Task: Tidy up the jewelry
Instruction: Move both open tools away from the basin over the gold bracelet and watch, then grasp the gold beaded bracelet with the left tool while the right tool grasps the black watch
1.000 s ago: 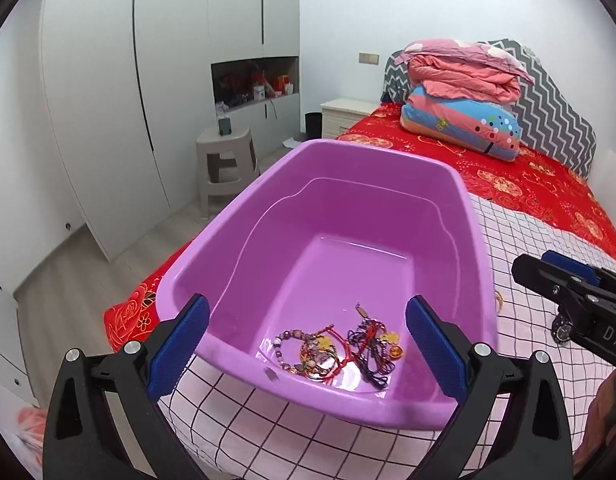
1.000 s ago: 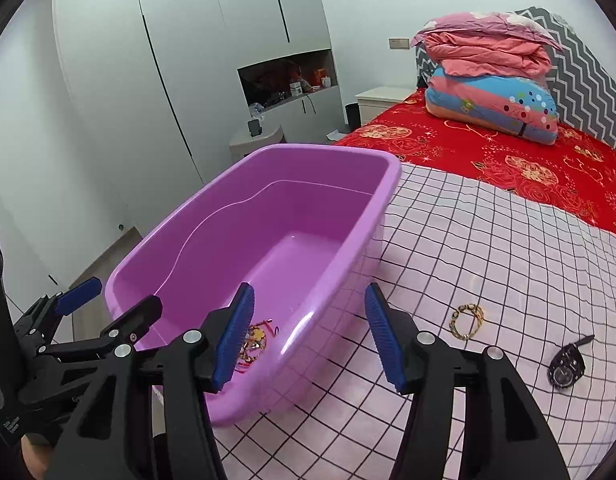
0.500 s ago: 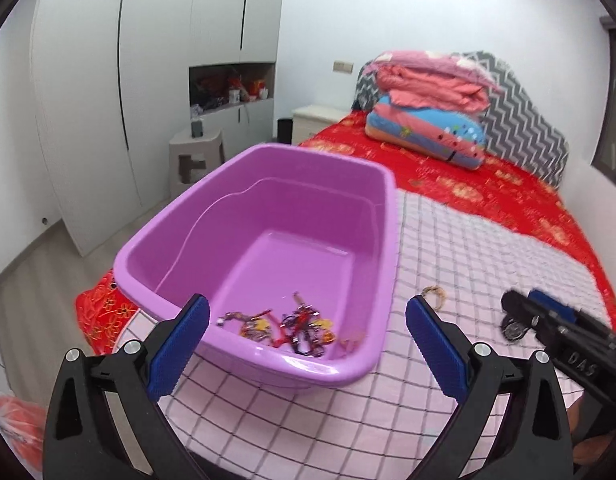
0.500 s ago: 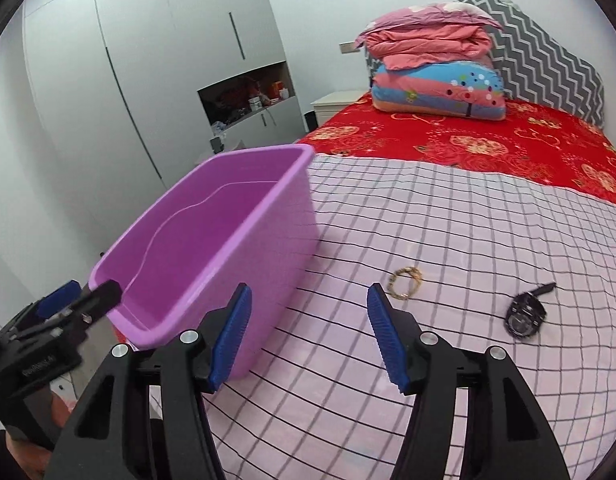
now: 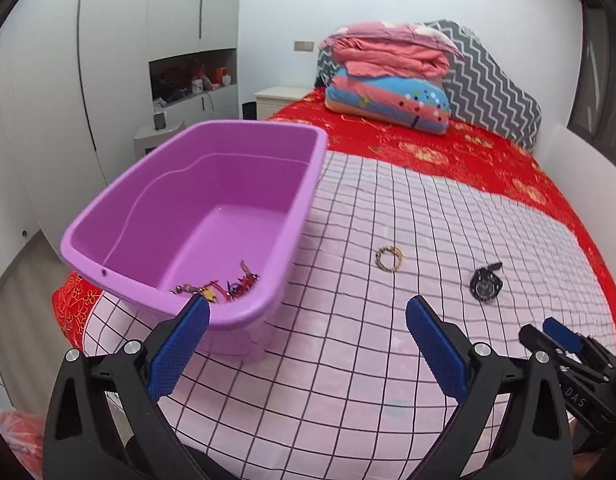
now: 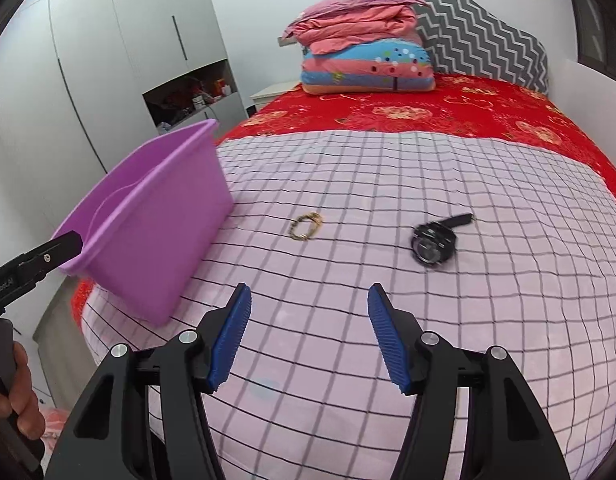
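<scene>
Bedroom, white wardrobes; pink checked sheet point(image 5: 348, 360) over a red bedspread. Left wrist view: left gripper point(image 5: 308, 344) released, empty; purple tub point(image 5: 108, 252) ahead-left holds tangled jewelry point(image 5: 224, 286); gold bracelet point(image 5: 389, 259) and black watch point(image 5: 485, 286) lie ahead-right, right gripper's tip at frame edge. Right wrist view: right gripper point(image 6: 309, 334) spread, nothing between pads; bracelet point(image 6: 306, 226) straight ahead, lying flat, watch point(image 6: 434, 243) ahead-right with its strap trailing up-right. Right hand looks nearer both.
</scene>
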A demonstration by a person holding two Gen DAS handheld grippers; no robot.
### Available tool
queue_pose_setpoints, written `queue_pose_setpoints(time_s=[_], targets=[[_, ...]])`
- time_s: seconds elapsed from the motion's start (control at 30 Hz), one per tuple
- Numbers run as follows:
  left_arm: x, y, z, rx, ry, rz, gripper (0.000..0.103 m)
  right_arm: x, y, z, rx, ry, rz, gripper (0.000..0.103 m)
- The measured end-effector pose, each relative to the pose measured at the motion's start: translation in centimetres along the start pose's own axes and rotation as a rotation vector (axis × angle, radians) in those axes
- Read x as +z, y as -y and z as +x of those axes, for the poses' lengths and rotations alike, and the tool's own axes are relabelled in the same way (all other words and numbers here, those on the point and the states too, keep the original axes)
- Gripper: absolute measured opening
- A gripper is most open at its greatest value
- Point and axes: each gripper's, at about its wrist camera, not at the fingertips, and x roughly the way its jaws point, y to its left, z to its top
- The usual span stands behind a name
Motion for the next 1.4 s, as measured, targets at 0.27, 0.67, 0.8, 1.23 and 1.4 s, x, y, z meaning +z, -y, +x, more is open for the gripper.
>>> queue_pose_setpoints(time_s=[0.27,0.67,0.8,1.23,1.4], targets=[[-2.1,5.5,2.4,-0.033,-0.059,0.112,0.097,-2.9,5.3,-0.7,-0.095,0.000,0.052,0.062],[-3.4,8.5,12.5,-0.094,-0.170,0.058,0.097,-3.6,11.0,5.3,-0.157,-0.024,0.135,0.066],[-3.0,9.1,16.3,-0.076,-0.170,0.049,0.097,-2.4,12.1,8.8,-0.155,-0.025,0.141,0.068],[-0.5,12.6,27.2,0.015,-0.179,0.155,0.097,1.6,14.2,18.3,-0.168,-0.054,0.197,0.068],[-0.1,12.8,29.0,0.016,-0.183,0.141,0.097,2.2,14.6,19.9,-0.196,-0.066,0.205,0.068]])
